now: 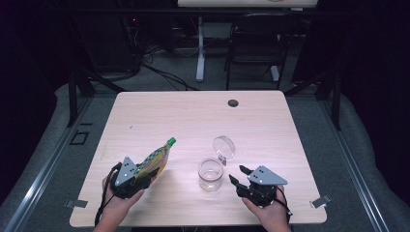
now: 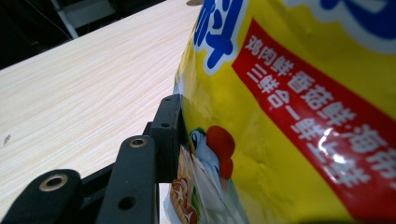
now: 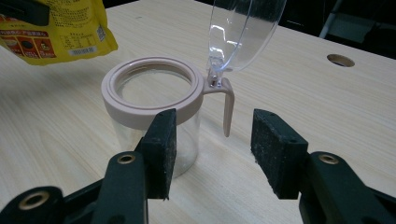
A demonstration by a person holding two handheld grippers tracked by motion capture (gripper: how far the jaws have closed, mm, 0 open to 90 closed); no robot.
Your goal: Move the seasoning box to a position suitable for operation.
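A yellow pouch (image 1: 155, 160) with a green cap and red-and-blue print is held tilted above the table's front left, my left gripper (image 1: 140, 175) shut on its lower end. In the left gripper view the pouch (image 2: 299, 107) presses against the black pad (image 2: 168, 135). A clear glass jar (image 1: 211, 174) with a pinkish rim stands at front centre, its clear hinged lid (image 1: 224, 146) flipped up behind it. My right gripper (image 1: 238, 175) sits open just right of the jar. In the right gripper view the jar (image 3: 152, 100) stands just beyond the left pad, and the lid (image 3: 245, 30) is up.
The light wooden table (image 1: 193, 121) has a round cable hole (image 1: 233, 103) near its far edge. A black chair (image 1: 254, 46) and a white desk leg (image 1: 200, 48) stand beyond the table. Dark floor surrounds it.
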